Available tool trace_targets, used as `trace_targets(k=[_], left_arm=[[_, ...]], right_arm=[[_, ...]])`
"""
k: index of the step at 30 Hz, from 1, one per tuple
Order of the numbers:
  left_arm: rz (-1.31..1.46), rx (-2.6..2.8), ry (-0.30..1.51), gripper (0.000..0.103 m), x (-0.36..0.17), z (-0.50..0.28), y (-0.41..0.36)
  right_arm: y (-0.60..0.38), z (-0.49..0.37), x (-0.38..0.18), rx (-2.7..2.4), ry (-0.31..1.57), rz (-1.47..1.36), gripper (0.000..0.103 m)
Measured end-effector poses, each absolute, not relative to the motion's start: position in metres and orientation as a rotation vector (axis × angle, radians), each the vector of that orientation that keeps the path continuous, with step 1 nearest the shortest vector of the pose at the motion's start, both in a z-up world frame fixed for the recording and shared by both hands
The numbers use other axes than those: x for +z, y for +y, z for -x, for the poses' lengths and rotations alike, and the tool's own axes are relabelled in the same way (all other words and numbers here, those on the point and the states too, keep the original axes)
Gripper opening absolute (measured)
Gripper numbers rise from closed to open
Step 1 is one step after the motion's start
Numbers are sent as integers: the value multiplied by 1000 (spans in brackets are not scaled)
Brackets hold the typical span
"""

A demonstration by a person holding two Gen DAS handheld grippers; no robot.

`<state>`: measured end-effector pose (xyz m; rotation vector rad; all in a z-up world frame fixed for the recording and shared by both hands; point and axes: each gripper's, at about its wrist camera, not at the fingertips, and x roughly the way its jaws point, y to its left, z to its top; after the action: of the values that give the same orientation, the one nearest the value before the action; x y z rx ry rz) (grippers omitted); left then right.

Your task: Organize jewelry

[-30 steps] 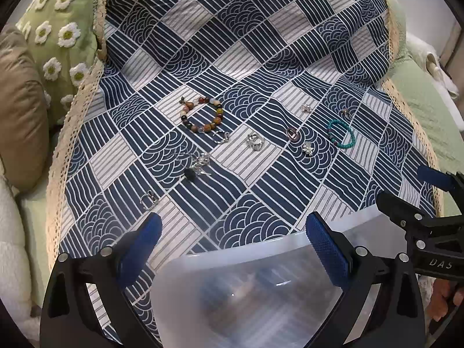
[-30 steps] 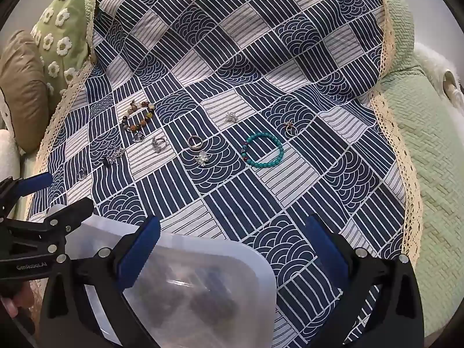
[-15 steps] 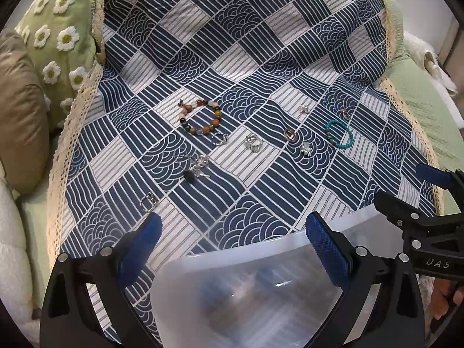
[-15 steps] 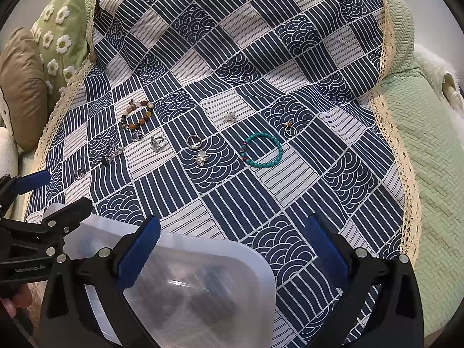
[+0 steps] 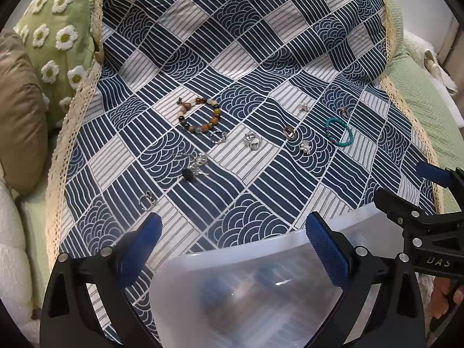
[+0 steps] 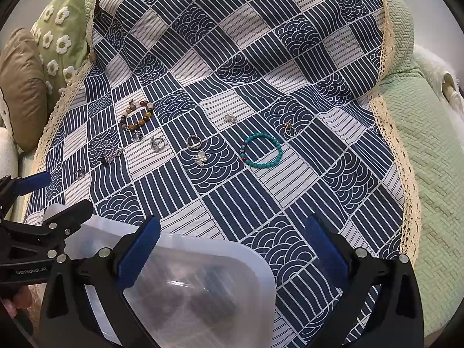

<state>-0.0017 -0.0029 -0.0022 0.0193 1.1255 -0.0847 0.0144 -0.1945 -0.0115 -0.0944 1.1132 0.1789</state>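
Jewelry lies spread on a navy-and-white patterned cloth. A brown bead bracelet lies left of centre and a turquoise bead bracelet to the right. Several silver rings, such as one ring, and a tangled charm piece lie between them. A frosted plastic box sits near, below both grippers. My left gripper is open and empty above the box. My right gripper is open and empty beside the box.
A green daisy pillow and a brown cushion stand at the left. A green quilted cover runs along the right, beyond the cloth's lace edge. The other gripper shows at each view's side.
Both grippers have drifted back a little, so the jewelry sits slightly farther away and higher in view. Nothing was picked up or let go.
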Motion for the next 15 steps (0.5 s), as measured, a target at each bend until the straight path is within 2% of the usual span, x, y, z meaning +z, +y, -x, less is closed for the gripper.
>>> trace_targets(k=[15], left_arm=[[-19,-85,1128,95,-3,2,-3]], right_arm=[[-193,-14,-12,179,1113,93,99]])
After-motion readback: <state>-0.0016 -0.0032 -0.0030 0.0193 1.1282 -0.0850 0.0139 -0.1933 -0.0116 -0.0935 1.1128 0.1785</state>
